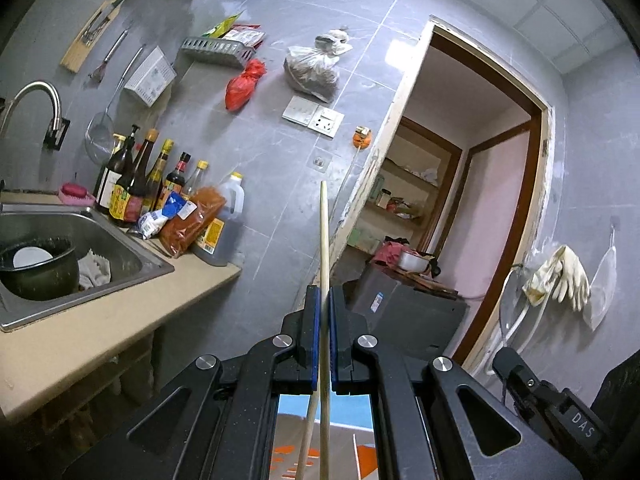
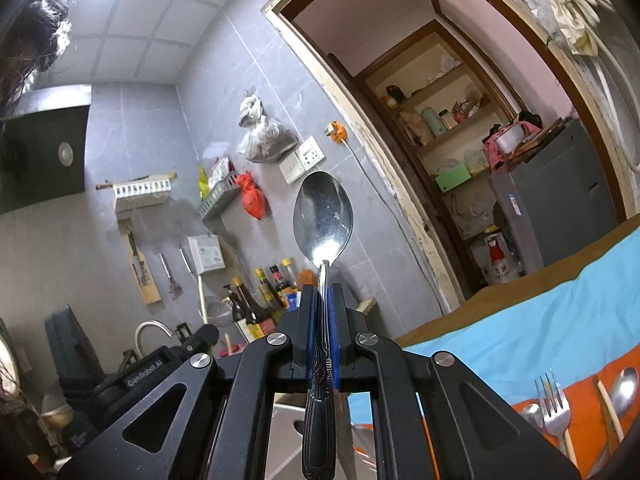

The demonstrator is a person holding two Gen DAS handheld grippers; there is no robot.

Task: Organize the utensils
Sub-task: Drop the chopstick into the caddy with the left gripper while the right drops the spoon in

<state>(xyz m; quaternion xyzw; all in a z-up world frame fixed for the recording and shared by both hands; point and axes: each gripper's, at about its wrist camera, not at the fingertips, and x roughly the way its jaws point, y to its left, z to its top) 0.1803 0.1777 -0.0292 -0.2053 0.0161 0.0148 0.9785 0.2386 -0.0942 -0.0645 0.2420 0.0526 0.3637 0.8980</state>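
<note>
Wooden chopsticks (image 1: 324,240) and a steel spoon (image 2: 323,216) are up in the air.
Your left gripper (image 1: 324,300) clamps the chopsticks; your right gripper (image 2: 323,296) clamps the spoon's handle, bowl upward, before the tiled wall (image 2: 160,120).

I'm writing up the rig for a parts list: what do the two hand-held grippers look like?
Both look alike. The left hand-held gripper and the right hand-held gripper have matte black angular linkage arms with triangular cutouts, round silver pivot bolts, and blue pads lining the inner faces of the black fingers. White "GenRobot.AI" lettering marks one body. No cables or sleeves show.
</note>
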